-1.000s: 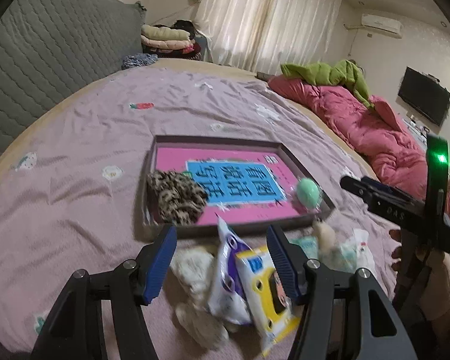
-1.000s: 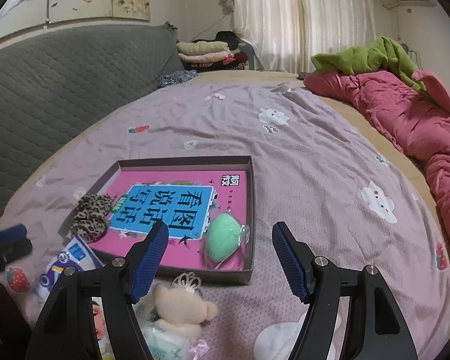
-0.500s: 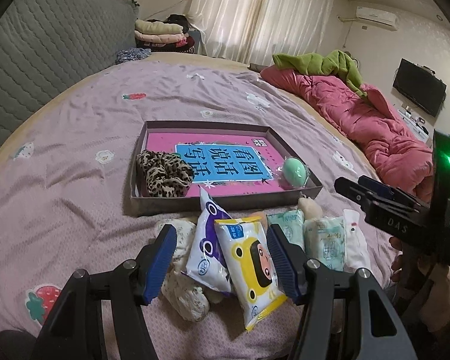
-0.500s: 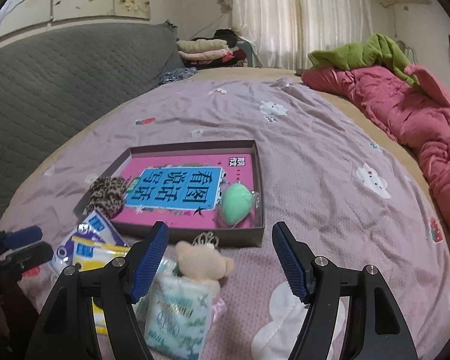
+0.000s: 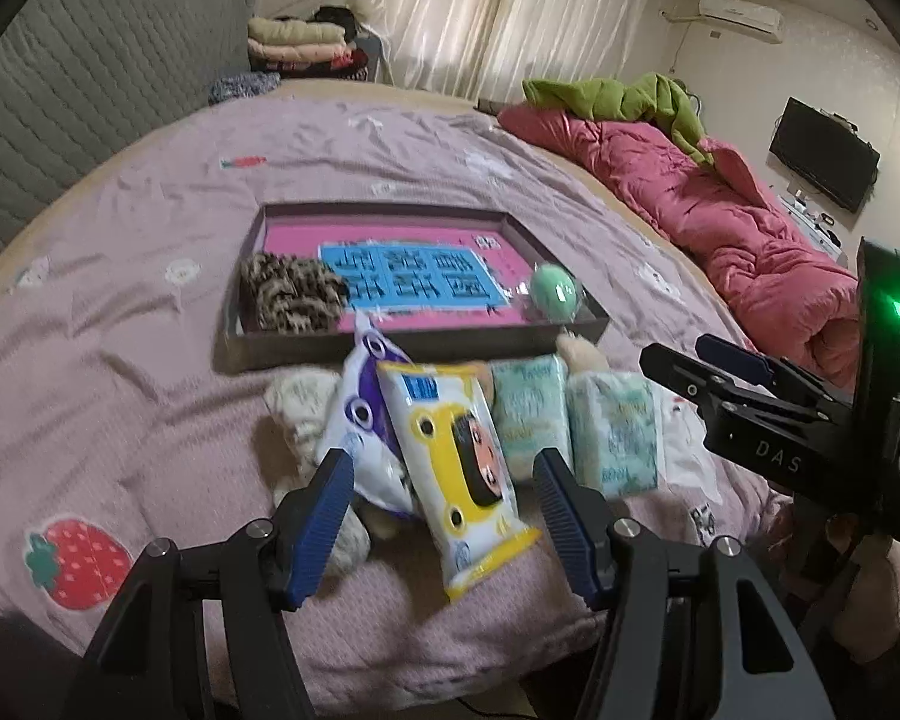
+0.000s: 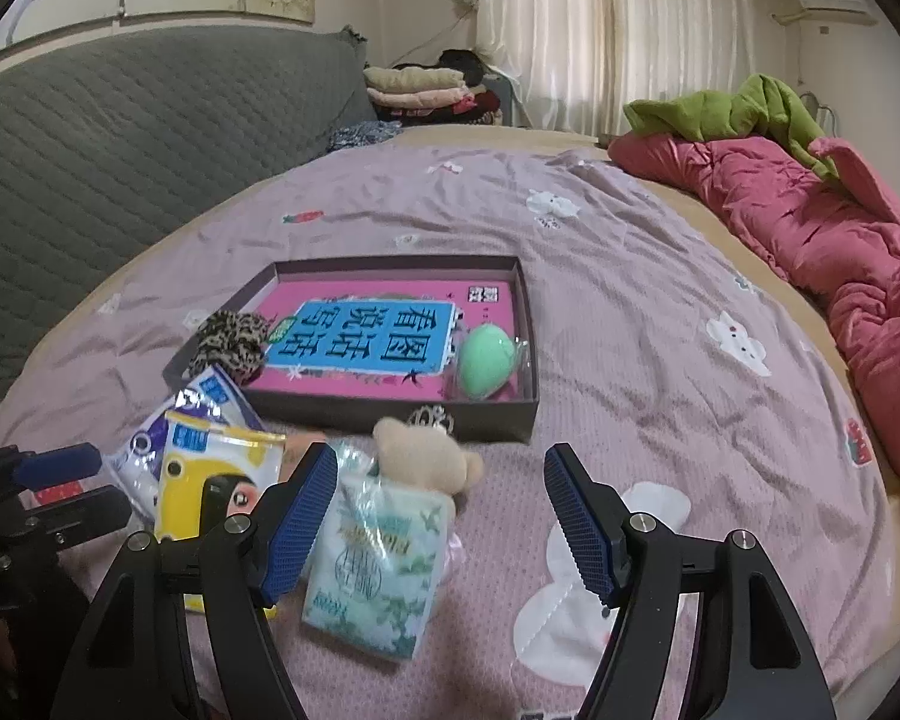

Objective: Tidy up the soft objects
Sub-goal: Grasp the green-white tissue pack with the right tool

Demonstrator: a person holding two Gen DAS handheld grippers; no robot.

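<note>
Tissue packs (image 5: pixel 462 444) on lilac bedspread (image 5: pixel 150 276)

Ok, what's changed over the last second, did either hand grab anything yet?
Nothing grabbed. Both tongs pulled back toward the near edge of the bed, so more of the pile shows. The left tongs now frame the yellow wipes pack; the right tongs frame the green tissue pack. Both stayed open and empty. The tray, leopard scrunchie and green sponge haven't moved.

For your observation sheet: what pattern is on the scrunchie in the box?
Leopard print, brown and black, on the scrunchie; clearest in the left wrist view.
</note>
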